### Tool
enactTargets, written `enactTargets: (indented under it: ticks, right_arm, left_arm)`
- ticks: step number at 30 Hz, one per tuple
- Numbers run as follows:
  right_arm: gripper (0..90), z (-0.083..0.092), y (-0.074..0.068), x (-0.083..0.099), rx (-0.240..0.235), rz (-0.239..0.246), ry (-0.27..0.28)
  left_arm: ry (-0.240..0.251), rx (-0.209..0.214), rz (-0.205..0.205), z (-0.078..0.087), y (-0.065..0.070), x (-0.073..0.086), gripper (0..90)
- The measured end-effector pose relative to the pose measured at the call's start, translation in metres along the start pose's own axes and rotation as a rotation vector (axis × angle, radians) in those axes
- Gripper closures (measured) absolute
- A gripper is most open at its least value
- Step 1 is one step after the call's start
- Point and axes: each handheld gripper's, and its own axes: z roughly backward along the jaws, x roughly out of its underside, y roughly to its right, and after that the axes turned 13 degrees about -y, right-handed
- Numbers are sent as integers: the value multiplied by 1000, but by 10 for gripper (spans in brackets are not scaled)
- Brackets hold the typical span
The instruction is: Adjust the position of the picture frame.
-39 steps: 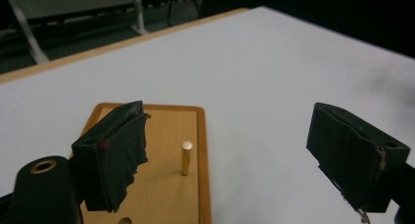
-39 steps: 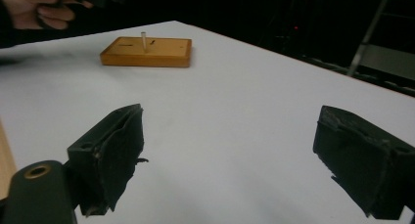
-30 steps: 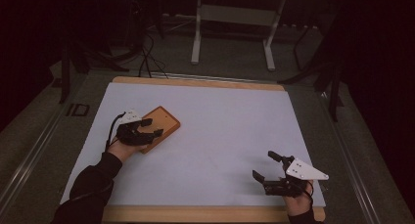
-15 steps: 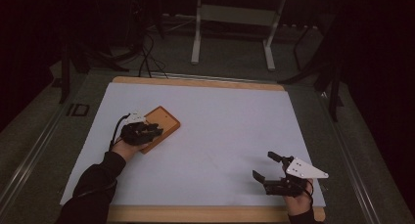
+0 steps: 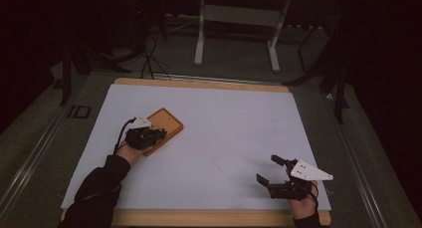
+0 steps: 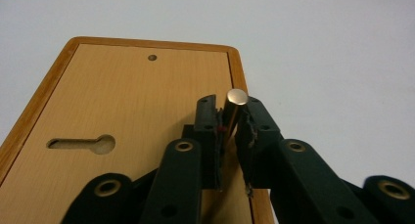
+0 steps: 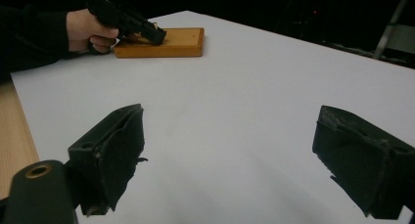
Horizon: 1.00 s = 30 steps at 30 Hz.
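I see the left tool (image 6: 230, 131) over the flat rectangular wooden board (image 6: 122, 111), which lies on the left part of the white-covered table (image 5: 234, 133). Its jaws have just been closing and now stand narrow, pinching a short upright brass-coloured metal pin (image 6: 234, 111) near the board's right edge. The board shows a keyhole slot and a small round hole. My right tool (image 5: 276, 175) rests wide open, holding nothing, at the table's near right.

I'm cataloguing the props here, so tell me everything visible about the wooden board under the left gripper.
The wooden board is a flat, light-brown rectangle with rounded corners and a darker raised rim. Its face has a keyhole-shaped slot and a small round hole near the far edge. It lies flat on the white table cover, at the left. The left gripper is shut on a small metal peg above it.
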Motion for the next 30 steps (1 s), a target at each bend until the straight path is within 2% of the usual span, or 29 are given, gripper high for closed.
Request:
enactTargets:
  ticks: [5, 9, 13, 16, 19, 30]
  right_arm:
    - [116, -1, 0, 0, -5, -4, -4]
    - [118, -2, 0, 0, -11, -3, -9]
    - [128, -2, 0, 0, -14, -2, -15]
    - [128, -2, 0, 0, -14, -5, -12]
    - [128, -1, 1, 0, -11, -9, -8]
    - [128, -2, 1, 1, -12, -12, -14]
  left_arm:
    - [15, -4, 6, -2, 0, 0, 804]
    - [11, -33, -20, -3, 2, -1, 832]
    - [-7, -30, -15, -1, 2, -3, 838]
    - [-12, -47, -10, 0, 4, -5, 842]
    - [7, -36, 16, 4, 1, -6, 847]
    - [5, -19, 22, 9, -1, -12, 848]
